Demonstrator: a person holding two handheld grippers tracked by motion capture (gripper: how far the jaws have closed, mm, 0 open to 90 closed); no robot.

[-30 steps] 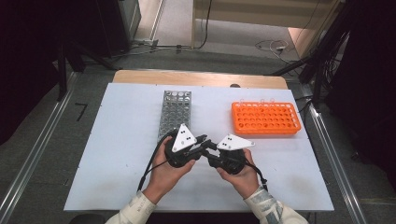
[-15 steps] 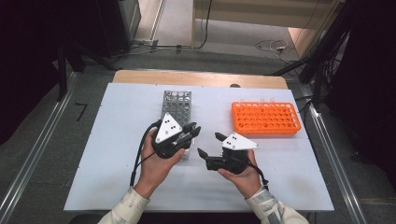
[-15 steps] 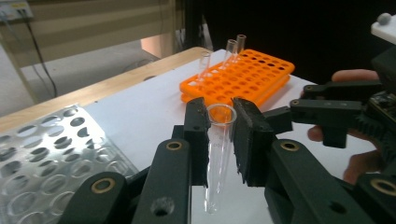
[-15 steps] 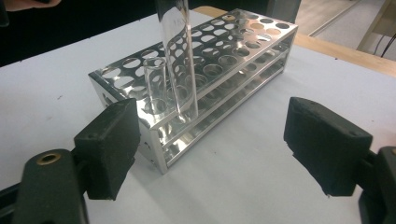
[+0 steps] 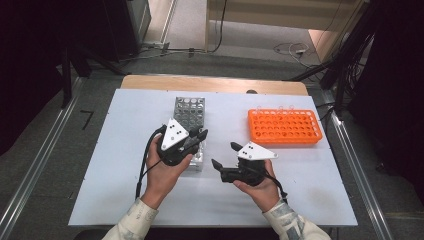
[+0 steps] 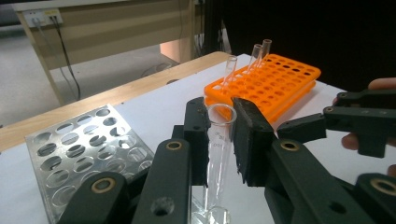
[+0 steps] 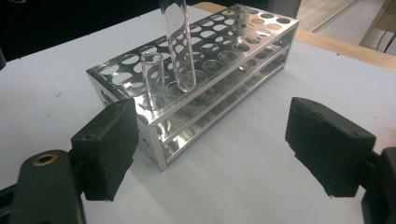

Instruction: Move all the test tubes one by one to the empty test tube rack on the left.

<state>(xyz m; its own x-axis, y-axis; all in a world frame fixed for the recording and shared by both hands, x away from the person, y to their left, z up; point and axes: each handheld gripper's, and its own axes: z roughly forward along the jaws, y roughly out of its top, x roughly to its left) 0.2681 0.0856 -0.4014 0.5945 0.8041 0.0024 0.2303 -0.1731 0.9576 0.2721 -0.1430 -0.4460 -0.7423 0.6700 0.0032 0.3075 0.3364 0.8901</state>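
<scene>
Handover just done: right tongs (image 5: 222, 156) have just sprung apart with nothing between them, while left tongs (image 6: 219, 140), clenched on the glass tube (image 6: 218, 154), now hang over the steel rack (image 7: 196, 88) on the counter (image 5: 125, 165), so racking likely follows.

text: none legible | test tube (image 6: 218, 140): faint graduation marks, unreadable
</scene>
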